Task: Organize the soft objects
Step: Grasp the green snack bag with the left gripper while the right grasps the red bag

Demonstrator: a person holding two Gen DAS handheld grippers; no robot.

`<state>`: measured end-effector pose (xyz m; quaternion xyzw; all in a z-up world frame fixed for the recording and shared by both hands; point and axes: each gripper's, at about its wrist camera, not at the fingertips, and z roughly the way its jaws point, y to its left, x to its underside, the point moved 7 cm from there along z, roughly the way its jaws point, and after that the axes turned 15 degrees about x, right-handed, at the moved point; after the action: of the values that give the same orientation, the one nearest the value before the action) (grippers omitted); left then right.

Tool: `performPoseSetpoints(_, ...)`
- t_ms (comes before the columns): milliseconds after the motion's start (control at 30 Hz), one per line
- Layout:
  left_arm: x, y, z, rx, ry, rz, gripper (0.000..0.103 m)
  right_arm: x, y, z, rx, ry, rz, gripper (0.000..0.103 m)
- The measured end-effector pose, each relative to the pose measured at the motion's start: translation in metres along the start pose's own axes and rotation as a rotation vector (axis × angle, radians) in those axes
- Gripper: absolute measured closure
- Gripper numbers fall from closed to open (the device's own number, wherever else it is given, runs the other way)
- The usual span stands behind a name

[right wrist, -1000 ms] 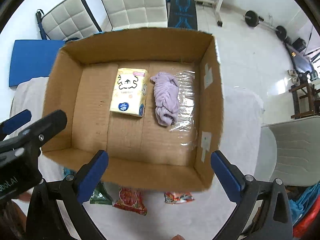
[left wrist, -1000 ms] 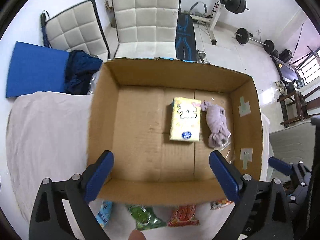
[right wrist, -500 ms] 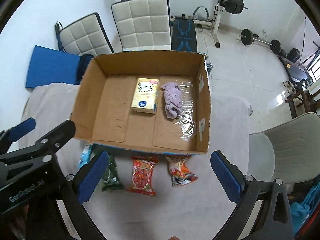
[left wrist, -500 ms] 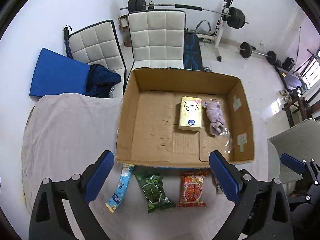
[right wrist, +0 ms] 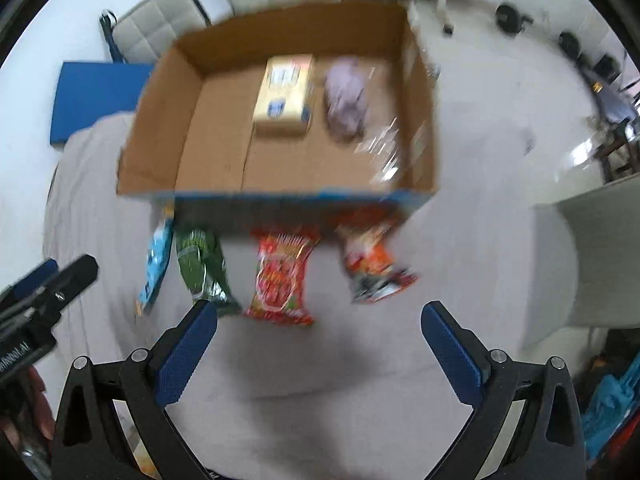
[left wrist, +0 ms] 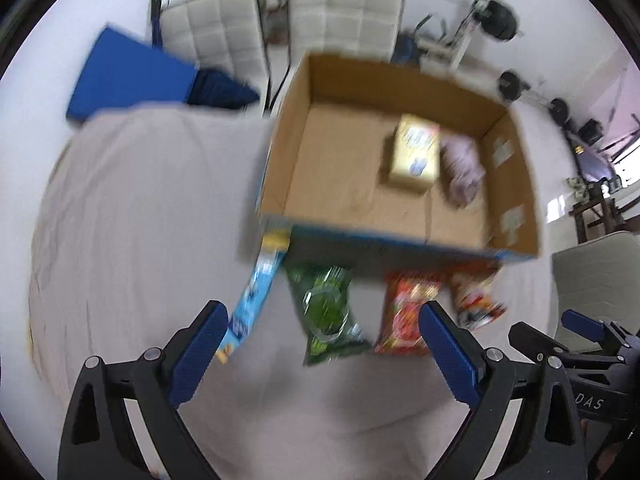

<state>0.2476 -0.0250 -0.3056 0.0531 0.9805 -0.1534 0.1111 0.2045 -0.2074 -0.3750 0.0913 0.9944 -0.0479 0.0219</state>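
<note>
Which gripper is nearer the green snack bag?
Left. The green bag lies just ahead between the open left gripper's fingers; the right gripper is centred further right, with the bag by its left finger.

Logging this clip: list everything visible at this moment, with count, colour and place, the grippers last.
cardboard box: 1, brown, on the cloth-covered table
tissue pack: 1, yellow, inside the box
cloth bundle: 1, lilac, in the box beside the pack
snack packets: 4, blue, green, red, orange-red, in a row before the box
chairs: 2, white, behind the box
mat: 1, blue, far left
left gripper: open, empty
right gripper: open, empty
</note>
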Motion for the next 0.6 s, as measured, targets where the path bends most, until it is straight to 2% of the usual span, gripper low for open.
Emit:
performPoseSetpoints(167,0.020,0.025,0.060,0.000,0.128,-0.071,0.006,0.006,0.024,0.059,-0.014,0.101,0.023,0.002)
performPoseSetpoints(233,0.024,0.034,0.084,0.016,0.177,-0.098,0.006,0.008,0.025,0.081,-0.017,0.135,0.055,0.007)
performPoseSetpoints(333,0.030,0.045,0.123,0.053,0.252,-0.142,0.006,0.013,0.023,0.097,-0.013,0.171,0.078,0.011)
performPoseSetpoints(500,0.034,0.042,0.168,0.070,0.331,-0.132,0.006,0.016,0.019,0.104,-0.001,0.171,0.094,0.013)
performPoseSetpoints(533,0.034,0.041,0.174,0.065,0.335,-0.122,0.009,0.015,0.019,0.104,-0.003,0.172,0.098,0.018)
performPoseSetpoints(600,0.035,0.041,0.180,0.062,0.340,-0.118,0.043,0.012,0.021,0.103,-0.023,0.174,0.106,0.025)
